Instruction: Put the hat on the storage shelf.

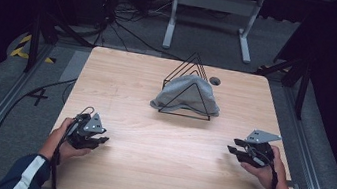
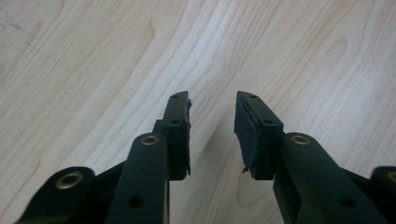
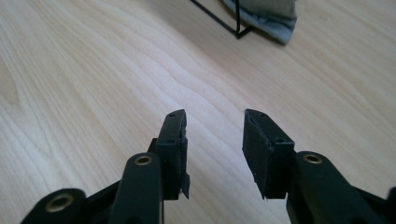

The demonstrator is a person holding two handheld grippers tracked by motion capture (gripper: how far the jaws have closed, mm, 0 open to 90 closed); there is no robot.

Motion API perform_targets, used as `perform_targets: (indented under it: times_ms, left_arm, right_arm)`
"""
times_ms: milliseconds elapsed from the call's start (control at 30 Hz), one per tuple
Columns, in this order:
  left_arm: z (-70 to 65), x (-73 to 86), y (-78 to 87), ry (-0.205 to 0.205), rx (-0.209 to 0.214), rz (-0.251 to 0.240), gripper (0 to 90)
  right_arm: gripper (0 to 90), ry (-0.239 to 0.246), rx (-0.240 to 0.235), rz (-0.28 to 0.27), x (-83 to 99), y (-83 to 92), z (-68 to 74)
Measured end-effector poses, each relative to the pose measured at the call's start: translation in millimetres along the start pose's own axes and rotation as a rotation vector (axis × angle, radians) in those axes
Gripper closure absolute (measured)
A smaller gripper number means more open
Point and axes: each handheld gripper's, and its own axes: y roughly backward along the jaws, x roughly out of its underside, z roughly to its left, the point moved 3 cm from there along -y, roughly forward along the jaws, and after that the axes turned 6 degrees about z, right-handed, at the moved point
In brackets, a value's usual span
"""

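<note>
We judge the work to be at its very start, with nothing yet taken in hand. The grey cloth (image 1: 188,94) lies draped inside the black wire rack (image 1: 188,88) at the far middle of the bench (image 1: 135,170), and in the right gripper view one corner of it (image 3: 266,16) spills past the rack's base wire onto the wood. Our left gripper (image 1: 97,140) rests near the bench's near left, its fingers (image 2: 177,133) spread with bare wood between them; our right gripper (image 1: 234,152) sits at the near right, fingers (image 3: 261,149) likewise spread and holding nothing. Both are well apart from the cloth. What remains, as we read it, is everything: reaching forward, gripping the cloth, and drawing it off the rack.
</note>
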Motion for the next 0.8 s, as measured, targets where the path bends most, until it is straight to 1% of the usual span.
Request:
perform_targets:
  times_ms: [33, 67, 100, 167, 200, 267, 300, 333, 367, 400, 467, 500, 533, 567, 633, 667, 700, 767, 800]
  left_arm:
    - [-1.1, 2.2, -0.4, 0.006, 0.001, -0.002, 62.6]
    - [-2.5, 6.2, -1.0, 0.018, -0.002, -0.007, 61.6]
    - [-3.4, 7.6, -1.2, 0.025, 0.004, -0.011, 60.1]
    - [-4.5, 10.1, -0.8, 0.029, 0.008, -0.016, 57.0]
    - [-5.6, 12.1, -0.7, 0.039, 0.009, -0.026, 57.0]
    - [-7.6, 16.8, -0.1, 0.056, 0.025, -0.040, 52.2]
    - [-8.5, 20.2, -0.5, 0.066, 0.024, -0.046, 50.8]
    - [-9.2, 23.0, -0.5, 0.076, 0.035, -0.047, 47.4]
    - [-9.9, 25.9, -0.6, 0.087, 0.038, -0.052, 45.9]
    - [-10.6, 28.7, -1.4, 0.101, 0.031, -0.063, 44.9]
    - [-11.4, 34.5, -1.3, 0.121, 0.037, -0.063, 39.6]
    - [-12.3, 37.5, -2.1, 0.134, 0.037, -0.072, 38.8]
    - [-12.5, 40.1, -2.5, 0.141, 0.036, -0.078, 37.4]
    - [-13.3, 42.8, -2.7, 0.152, 0.051, -0.078, 35.9]
    - [-13.6, 47.7, -2.3, 0.171, 0.060, -0.100, 33.9]
    - [-14.7, 51.4, -2.7, 0.190, 0.074, -0.122, 33.2]
    - [-15.4, 52.7, -2.9, 0.192, 0.072, -0.130, 30.7]
    - [-16.6, 55.7, -4.7, 0.195, 0.057, -0.163, 26.6]
    - [-16.7, 56.2, -4.2, 0.205, 0.052, -0.155, 25.4]
  right_arm:
    - [57.6, -0.004, 0.000, 0.002, 7.2, 0.4, 1.5]
    - [56.6, -0.007, -0.001, 0.004, 10.2, 0.6, 2.2]
    - [55.8, -0.010, -0.002, 0.004, 13.1, 1.0, 2.7]
    - [55.3, -0.017, -0.002, 0.002, 15.5, 1.1, 3.2]
    - [54.5, -0.018, -0.001, 0.003, 19.4, 1.5, 3.9]
    - [51.9, -0.026, -0.004, 0.008, 26.2, 1.2, 5.4]
    - [51.1, -0.032, -0.011, 0.008, 29.7, 0.9, 6.6]
    - [50.2, -0.031, -0.010, 0.018, 34.5, 0.2, 7.7]
    - [49.7, -0.029, -0.008, 0.022, 38.4, -0.1, 8.9]
    - [49.0, -0.031, -0.014, 0.021, 42.3, 0.4, 10.2]
    - [46.2, -0.036, -0.019, 0.019, 49.9, 0.5, 11.5]
    - [44.8, -0.046, -0.020, 0.022, 53.6, 0.9, 12.5]
    - [44.8, -0.056, -0.022, 0.016, 57.1, 1.1, 13.3]
    - [43.9, -0.067, -0.029, 0.009, 60.7, 1.8, 14.1]
    - [40.6, -0.095, -0.038, -0.017, 66.9, 3.3, 14.8]
    - [37.4, -0.110, -0.035, -0.029, 69.6, 3.7, 14.9]
    - [32.8, -0.140, -0.019, -0.054, 74.5, 3.8, 14.9]
    - [28.9, -0.153, -0.004, -0.067, 77.6, 4.5, 15.4]
    - [26.4, -0.156, -0.002, -0.063, 78.3, 4.9, 15.9]
